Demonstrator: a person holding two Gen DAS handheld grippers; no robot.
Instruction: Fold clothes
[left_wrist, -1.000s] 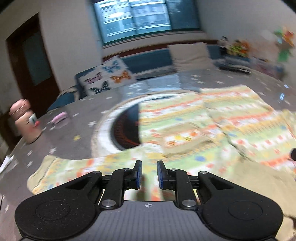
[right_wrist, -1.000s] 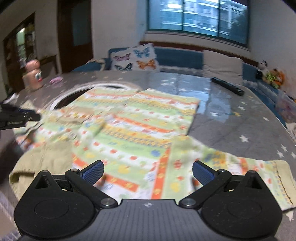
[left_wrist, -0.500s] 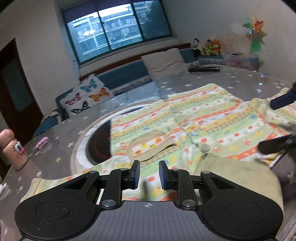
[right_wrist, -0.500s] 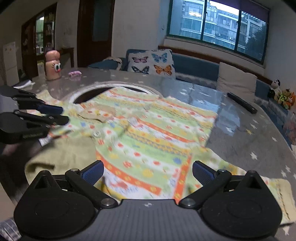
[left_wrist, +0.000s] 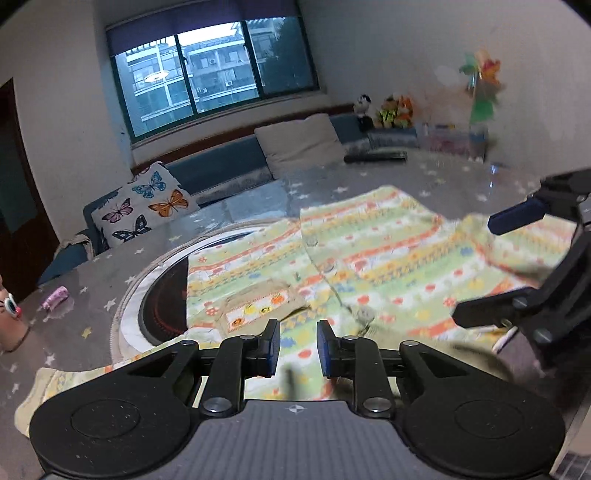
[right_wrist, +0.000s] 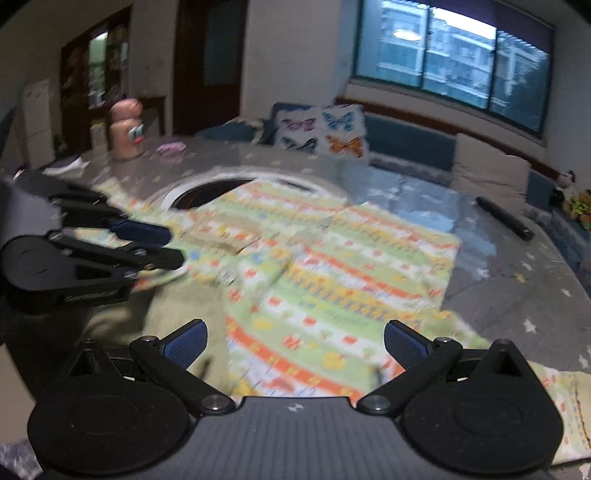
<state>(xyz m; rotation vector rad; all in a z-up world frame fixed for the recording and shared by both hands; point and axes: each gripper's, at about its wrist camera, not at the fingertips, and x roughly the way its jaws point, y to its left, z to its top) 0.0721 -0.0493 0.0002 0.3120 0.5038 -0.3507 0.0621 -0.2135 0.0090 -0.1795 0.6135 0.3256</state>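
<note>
Striped shirt (left_wrist: 388, 258) is spread flat on the grey surface (right_wrist: 517, 266), partly over a round inset (left_wrist: 162, 295); left tongs (left_wrist: 297, 347) are held narrowly apart above its near edge, nothing gripped; right tongs (right_wrist: 293, 341) are held wide apart over the hem.

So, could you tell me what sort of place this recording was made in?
Most likely a home living room: a window bench with a butterfly cushion, stuffed toys in the corner, and a shirt spread on a star-patterned table.
</note>
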